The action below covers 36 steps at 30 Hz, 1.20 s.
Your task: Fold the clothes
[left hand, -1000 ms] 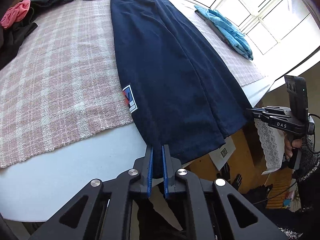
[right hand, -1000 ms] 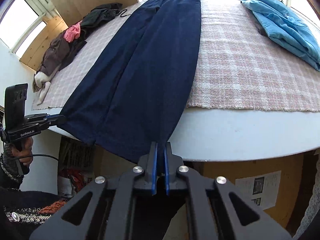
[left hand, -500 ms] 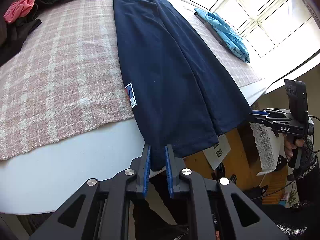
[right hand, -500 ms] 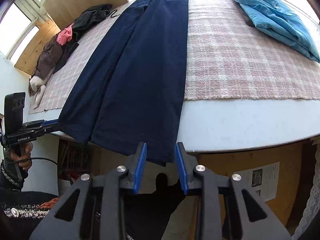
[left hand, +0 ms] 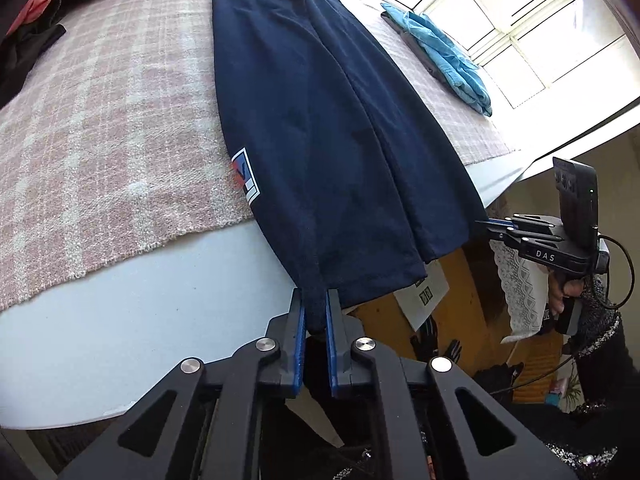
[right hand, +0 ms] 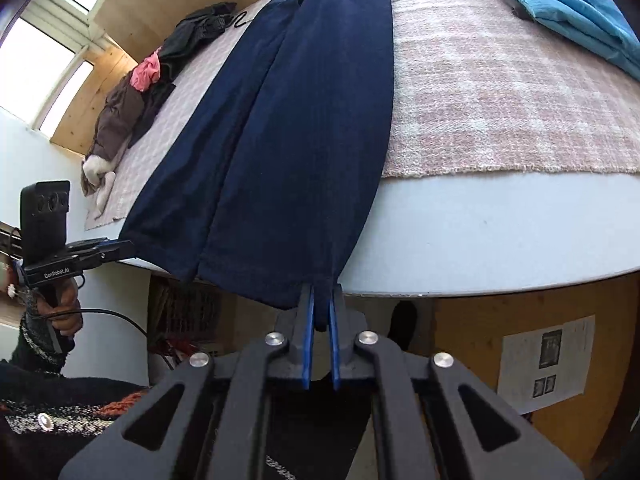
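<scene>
- Navy trousers (left hand: 320, 120): laid lengthwise down the counter (left hand: 120, 312) over a pink checked blanket (left hand: 100, 120), both leg ends hanging past the near white edge; a red, white and blue patch (left hand: 245, 176) sits near one side seam, its lettering too small to read.
- Left gripper (left hand: 315, 312): jaws clamped on the hem corner of one trouser leg, blue pads pressed to the cloth; in the right wrist view its body bears the word "GenRobot.AI", held by a hand (right hand: 60, 308) in a knitted cuff.
- Right gripper (right hand: 319, 308): jaws clamped on the hem corner of the other leg at the counter's edge; in the left wrist view its body bears "DAS", and it carries a small dark screen unit upright on top.
- Light blue garment (right hand: 568, 12): lying on the blanket, well apart from the trousers, toward the windows.
- Heap of dark, brown and pink clothes (right hand: 140, 92): on the opposite side of the blanket, with a black hanger hook (right hand: 239, 20) just beside it.
- Printed paper sheet (right hand: 546, 364): stuck to the wooden panel below the counter; text unreadable.
- White lace cloth (left hand: 520, 284): hanging behind the right gripper.
</scene>
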Tool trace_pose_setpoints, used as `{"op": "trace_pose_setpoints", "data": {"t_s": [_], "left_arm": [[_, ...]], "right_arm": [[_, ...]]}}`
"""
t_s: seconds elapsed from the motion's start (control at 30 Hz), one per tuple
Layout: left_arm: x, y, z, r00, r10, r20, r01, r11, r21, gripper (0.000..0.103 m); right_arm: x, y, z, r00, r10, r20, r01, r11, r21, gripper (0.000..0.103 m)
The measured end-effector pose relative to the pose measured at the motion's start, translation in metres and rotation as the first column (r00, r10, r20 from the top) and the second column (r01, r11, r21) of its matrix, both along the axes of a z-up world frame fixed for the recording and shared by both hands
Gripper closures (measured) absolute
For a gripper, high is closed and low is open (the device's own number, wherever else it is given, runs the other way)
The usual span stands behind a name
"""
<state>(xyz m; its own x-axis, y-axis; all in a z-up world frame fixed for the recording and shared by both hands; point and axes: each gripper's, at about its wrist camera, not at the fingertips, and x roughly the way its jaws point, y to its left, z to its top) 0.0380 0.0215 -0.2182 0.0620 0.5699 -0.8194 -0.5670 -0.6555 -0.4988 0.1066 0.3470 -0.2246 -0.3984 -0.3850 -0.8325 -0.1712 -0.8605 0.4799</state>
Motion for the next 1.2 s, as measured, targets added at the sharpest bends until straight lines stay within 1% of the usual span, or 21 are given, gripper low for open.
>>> {"op": "trace_pose_setpoints", "data": {"t_s": [0.07,0.2,0.27,0.33,0.4,0.43,0.47,0.5,0.57,0.6,0.63,0.7,0.77,0.8,0.83,0.93,0.97,1.0,1.1,1.17,1.2], "left_arm": [[-0.007,-0.004,0.012,0.999,0.014,0.041,-0.017,0.998,0.068,0.095],[-0.031,-0.003,0.046,0.995,0.048,0.090,-0.064,0.980,0.186,0.095],[-0.050,-0.001,0.064,0.992,0.066,0.108,-0.091,0.966,0.242,0.095],[-0.078,0.008,0.077,0.991,0.068,0.117,-0.099,0.953,0.287,0.095],[-0.113,0.024,0.085,0.993,0.076,0.091,-0.100,0.951,0.292,0.095],[-0.132,0.033,0.086,0.994,0.080,0.070,-0.097,0.954,0.284,0.095],[-0.151,0.042,0.088,0.995,0.084,0.049,-0.094,0.957,0.276,0.095],[-0.171,0.052,0.082,0.995,0.091,0.035,-0.097,0.962,0.254,0.095],[-0.212,0.073,0.065,0.994,0.107,0.012,-0.107,0.973,0.202,0.093],[-0.233,0.087,0.049,0.991,0.129,0.022,-0.131,0.980,0.153,0.092],[-0.253,0.099,0.031,0.990,0.135,0.043,-0.139,0.985,0.103,0.087],[-0.268,0.101,0.022,0.990,0.139,0.035,-0.140,0.989,0.038,0.086],[-0.281,0.101,0.016,0.990,0.142,0.020,-0.141,0.990,-0.024,0.086],[-0.287,0.101,0.013,0.990,0.143,0.013,-0.142,0.988,-0.054,0.084],[-0.282,0.098,0.019,0.991,0.136,-0.005,-0.136,0.989,-0.055,0.077],[-0.257,0.084,0.044,0.992,0.108,-0.068,-0.111,0.993,-0.033,0.070],[-0.248,0.079,0.053,0.991,0.099,-0.089,-0.102,0.994,-0.026,0.069],[-0.242,0.080,0.057,0.992,0.092,-0.086,-0.092,0.996,-0.001,0.069],[-0.219,0.091,0.047,0.999,0.051,-0.003,-0.051,0.996,0.077,0.069],[-0.203,0.103,0.033,1.000,-0.002,0.011,0.001,0.996,0.090,0.069],[-0.201,0.104,0.027,1.000,-0.005,0.016,0.004,0.997,0.074,0.069]], "right_arm": [[0.000,0.016,0.016,0.998,-0.046,-0.047,0.040,0.992,-0.123,0.096],[-0.020,0.051,0.049,0.984,-0.124,-0.130,0.083,0.955,-0.284,0.096],[-0.042,0.068,0.062,0.977,-0.142,-0.162,0.078,0.934,-0.349,0.096],[-0.073,0.088,0.074,0.972,-0.148,-0.183,0.074,0.930,-0.360,0.096],[-0.109,0.105,0.078,0.974,-0.136,-0.178,0.071,0.941,-0.330,0.096],[-0.133,0.113,0.072,0.979,-0.127,-0.160,0.073,0.948,-0.310,0.096],[-0.157,0.120,0.066,0.983,-0.119,-0.139,0.074,0.954,-0.290,0.093],[-0.173,0.126,0.055,0.989,-0.113,-0.099,0.082,0.958,-0.274,0.093],[-0.206,0.138,0.034,0.995,-0.101,-0.017,0.094,0.966,-0.242,0.081],[-0.222,0.144,0.024,0.995,-0.096,0.024,0.099,0.969,-0.226,0.079],[-0.238,0.150,0.014,0.994,-0.092,0.061,0.103,0.972,-0.210,0.078],[-0.241,0.153,0.020,0.997,-0.069,0.034,0.075,0.976,-0.206,0.077],[-0.235,0.155,0.032,0.999,-0.052,-0.013,0.048,0.980,-0.195,0.067],[-0.231,0.155,0.038,0.998,-0.042,-0.036,0.035,0.982,-0.187,0.066],[-0.226,0.147,0.040,0.998,-0.021,-0.056,0.012,0.986,-0.166,0.066],[-0.208,0.124,0.047,0.993,0.043,-0.112,-0.055,0.994,-0.099,0.066],[-0.203,0.115,0.049,0.989,0.067,-0.128,-0.077,0.994,-0.075,0.066],[-0.202,0.099,0.043,0.986,0.107,-0.128,-0.113,0.993,-0.038,0.066],[-0.206,0.052,0.025,0.970,0.217,-0.109,-0.211,0.975,0.066,0.066],[-0.221,0.030,0.007,0.965,0.253,-0.062,-0.245,0.963,0.114,0.066],[-0.227,0.022,-0.002,0.963,0.268,-0.034,-0.261,0.956,0.137,0.066]]}}
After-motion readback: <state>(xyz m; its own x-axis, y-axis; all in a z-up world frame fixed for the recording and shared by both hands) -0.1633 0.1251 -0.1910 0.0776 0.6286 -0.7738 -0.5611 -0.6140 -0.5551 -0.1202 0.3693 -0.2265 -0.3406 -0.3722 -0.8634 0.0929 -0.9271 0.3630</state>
